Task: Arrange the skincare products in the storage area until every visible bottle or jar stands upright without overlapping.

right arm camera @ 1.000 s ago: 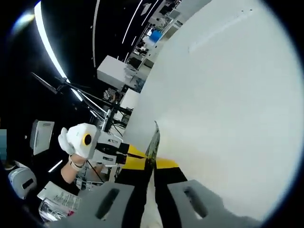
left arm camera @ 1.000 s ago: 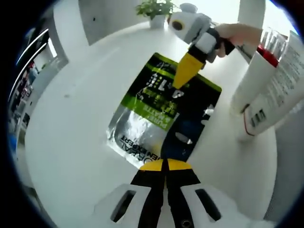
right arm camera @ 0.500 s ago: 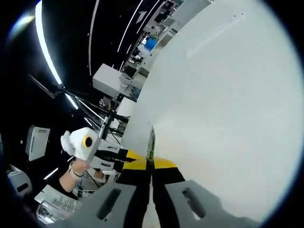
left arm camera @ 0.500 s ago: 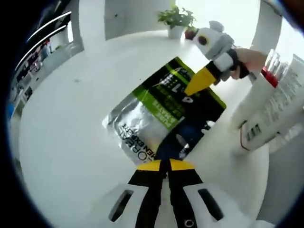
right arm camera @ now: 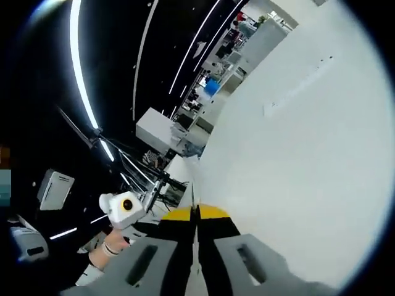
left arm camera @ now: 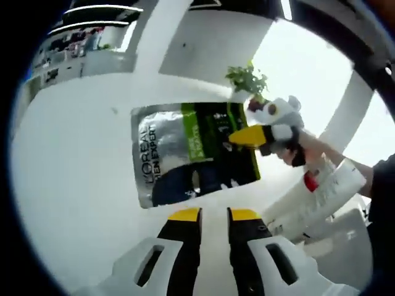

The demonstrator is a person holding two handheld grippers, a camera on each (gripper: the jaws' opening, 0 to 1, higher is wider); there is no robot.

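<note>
Jaws of the left gripper [left arm camera: 213,215] parted, empty; right gripper [left arm camera: 237,137] pinches the sachet [left arm camera: 185,151] edge at mid-frame. Next: set it upright beside the tube [left arm camera: 318,197].

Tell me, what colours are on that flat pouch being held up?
The pouch is silver, black and green with white lettering, clearest in the left gripper view.

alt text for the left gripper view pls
A silver, green and black foil sachet hangs above a white table, pinched at its right edge by the right tool. The left tool sits open just below it, beside a white tube.
</note>
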